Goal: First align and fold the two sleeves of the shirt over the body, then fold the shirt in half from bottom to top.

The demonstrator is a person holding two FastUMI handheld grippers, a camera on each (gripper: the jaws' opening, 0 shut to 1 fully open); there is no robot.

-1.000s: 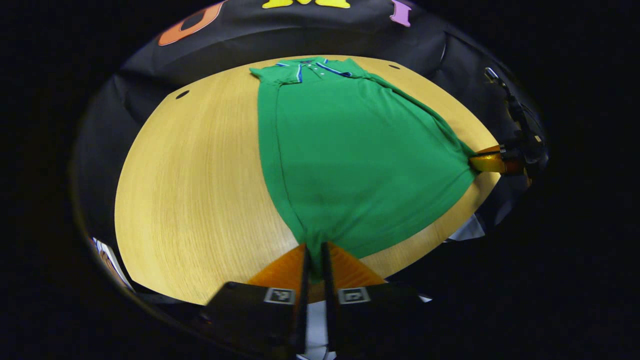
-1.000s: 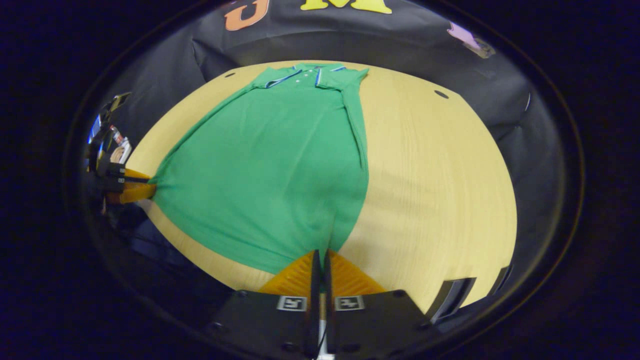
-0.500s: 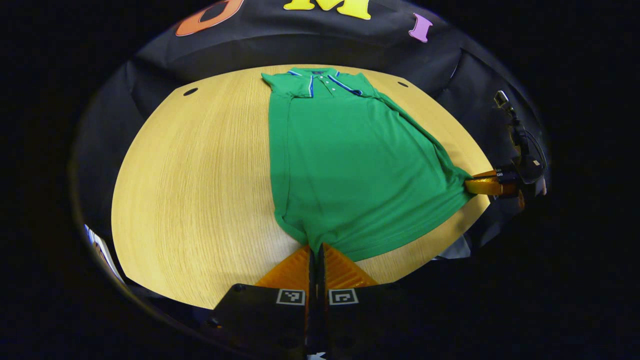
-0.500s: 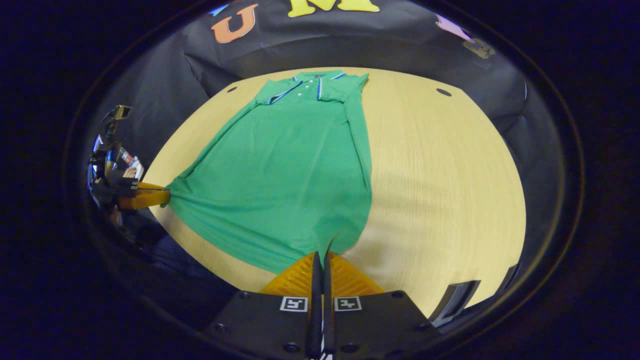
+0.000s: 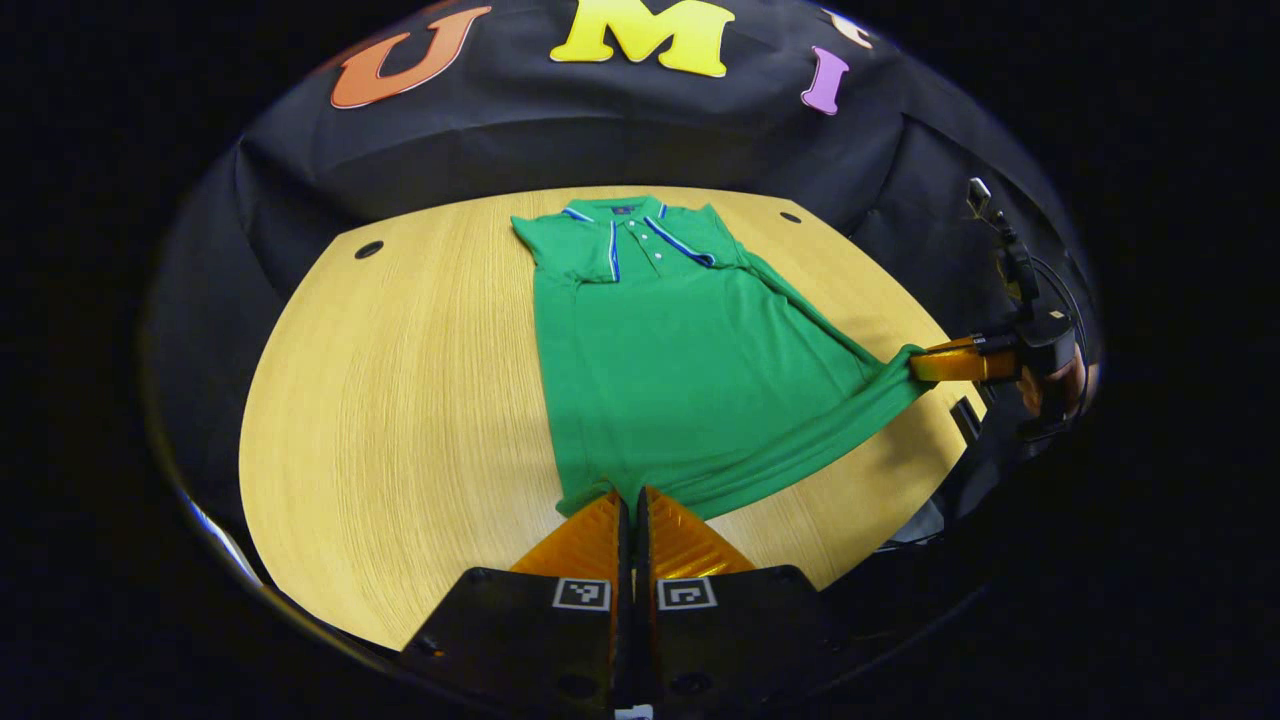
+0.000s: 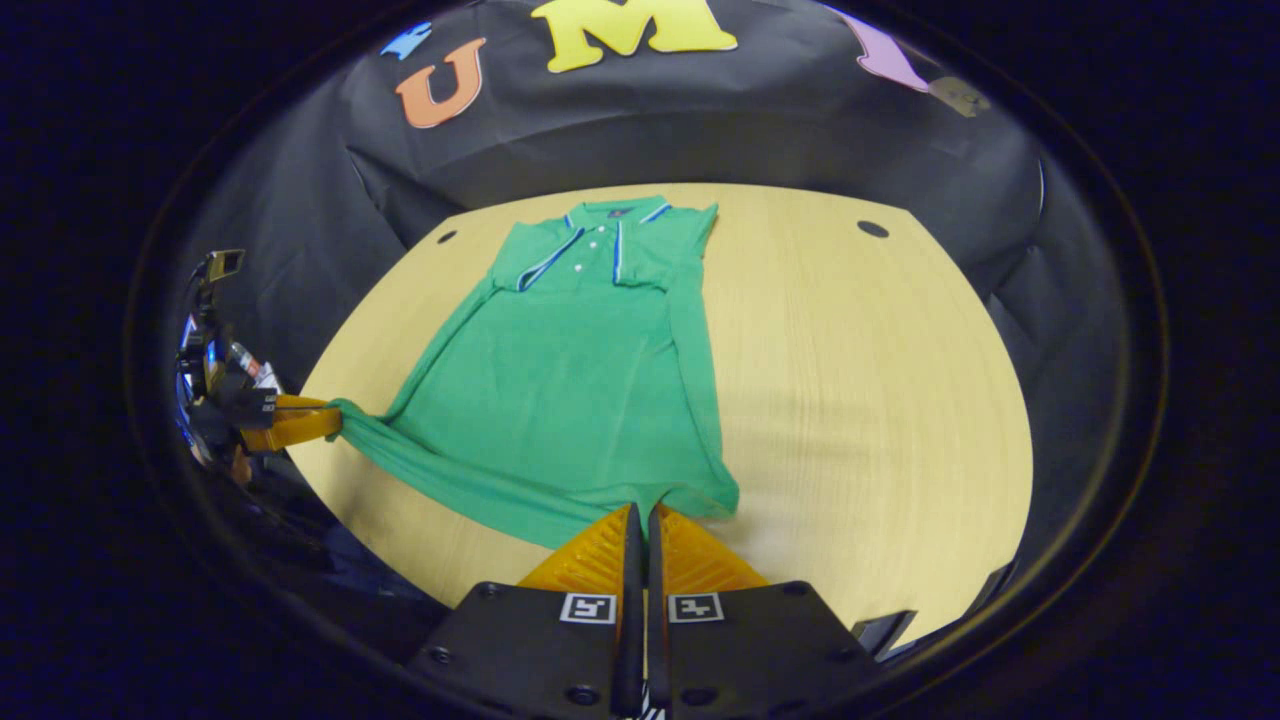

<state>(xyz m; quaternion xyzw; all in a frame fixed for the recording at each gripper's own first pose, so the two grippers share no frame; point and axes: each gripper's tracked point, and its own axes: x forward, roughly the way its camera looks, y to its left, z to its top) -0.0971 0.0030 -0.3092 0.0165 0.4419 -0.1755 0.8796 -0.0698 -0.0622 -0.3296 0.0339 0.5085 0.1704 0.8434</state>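
Observation:
A green polo shirt [image 5: 680,370] [image 6: 570,380] with blue-trimmed collar lies lengthwise on the wooden table, both sleeves folded in over the body, collar at the far end. My left gripper [image 5: 630,497] is shut on the shirt's near left hem corner, lifted a little off the table. My right gripper [image 6: 643,510] is shut on the near right hem corner. The hem hangs stretched between the two. In the left gripper view the right gripper [image 5: 915,365] appears at the far right, and in the right gripper view the left gripper [image 6: 335,415] appears at the far left.
The round wooden table [image 5: 400,400] [image 6: 880,400] has small dark holes [image 5: 368,249] [image 6: 872,229] near its far edge. Black cloth walls the booth behind it. A hand [image 5: 1065,380] holds the right gripper.
Both grippers have lifted the hem corners and pulled back and up. The hem has risen off the table and the shirt looks shorter and farther away.

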